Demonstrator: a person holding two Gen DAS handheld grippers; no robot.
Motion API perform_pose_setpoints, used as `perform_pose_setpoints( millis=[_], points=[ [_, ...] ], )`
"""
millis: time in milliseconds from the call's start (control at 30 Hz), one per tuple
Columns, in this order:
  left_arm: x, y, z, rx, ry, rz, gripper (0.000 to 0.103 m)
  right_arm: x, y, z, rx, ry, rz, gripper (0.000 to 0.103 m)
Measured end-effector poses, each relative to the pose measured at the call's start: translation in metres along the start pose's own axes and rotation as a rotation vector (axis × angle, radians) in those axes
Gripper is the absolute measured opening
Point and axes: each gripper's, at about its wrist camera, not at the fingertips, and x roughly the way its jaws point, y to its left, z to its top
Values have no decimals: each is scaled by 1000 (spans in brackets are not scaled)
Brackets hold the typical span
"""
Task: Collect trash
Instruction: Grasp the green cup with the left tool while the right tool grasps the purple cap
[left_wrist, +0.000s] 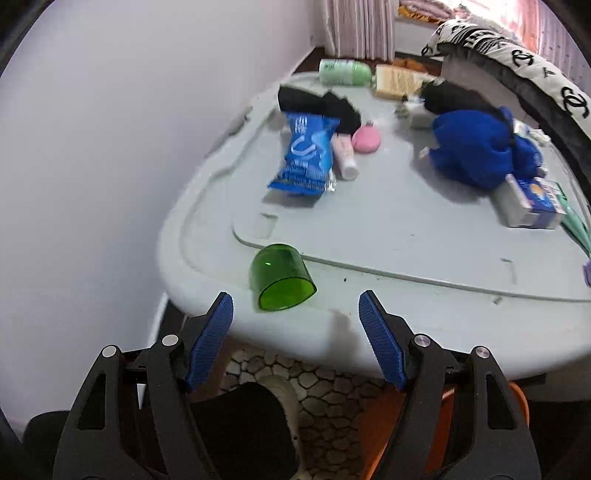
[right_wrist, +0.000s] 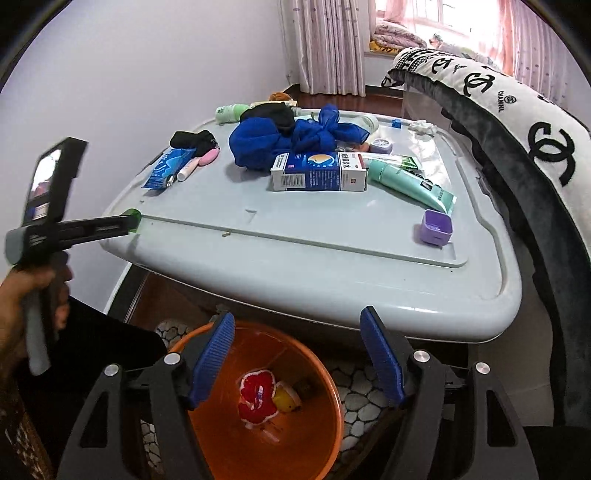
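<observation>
A green plastic cap (left_wrist: 282, 277) lies on its side at the near left corner of the grey table (left_wrist: 388, 229). My left gripper (left_wrist: 295, 314) is open and empty just in front of it; its body shows in the right wrist view (right_wrist: 92, 227), hiding most of the cap (right_wrist: 133, 215). My right gripper (right_wrist: 297, 336) is open and empty above an orange bin (right_wrist: 325, 435) that holds a red wrapper (right_wrist: 256, 400) and a yellow piece. On the table lie a blue packet (left_wrist: 306, 155), a blue-white box (right_wrist: 319, 171), a teal tube (right_wrist: 410, 184) and a purple cap (right_wrist: 436, 227).
Blue cloth (right_wrist: 280, 138), black cloth (left_wrist: 317, 105), a pink item (left_wrist: 365, 139), a small white tube (left_wrist: 345, 157) and a green bottle (left_wrist: 343, 72) also lie on the table. A white wall (left_wrist: 92, 147) is at left, a patterned blanket (right_wrist: 517, 122) at right, pebble mat (left_wrist: 332, 406) below.
</observation>
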Motion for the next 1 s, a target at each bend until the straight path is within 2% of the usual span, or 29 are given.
perform_pose_setpoints(
  millis=[233, 267, 300, 467, 667, 700, 767, 800, 867, 1000],
  points=[
    [21, -6, 1, 8, -38, 23, 68, 10, -6, -2, 18, 21, 0, 69],
    [22, -4, 1, -4, -52, 14, 56, 12, -7, -2, 22, 21, -4, 69],
    [24, 0, 0, -22, -52, -6, 34, 12, -8, -2, 23, 20, -8, 69],
    [16, 6, -1, -70, -90, -77, 34, 14, -10, -3, 8, 8, -42, 69],
    [-35, -29, 5, 14, -207, -182, 34, 12, -41, 12, 68, -8, -120, 70],
    [-42, -38, 6, 37, -220, -203, 34, 12, -49, 18, 84, -7, -138, 73],
    [-56, -60, 8, 87, -250, -246, 34, 9, -70, 39, 137, -42, -195, 86],
    [-60, -69, 9, 104, -260, -267, 34, 9, -77, 47, 145, -49, -211, 98],
    [-67, -88, 8, 133, -274, -312, 34, 16, -90, 67, 157, -74, -253, 98],
    [-68, -110, 0, 183, -277, -362, 34, 48, -105, 85, 161, -32, -276, 98]
  ],
)
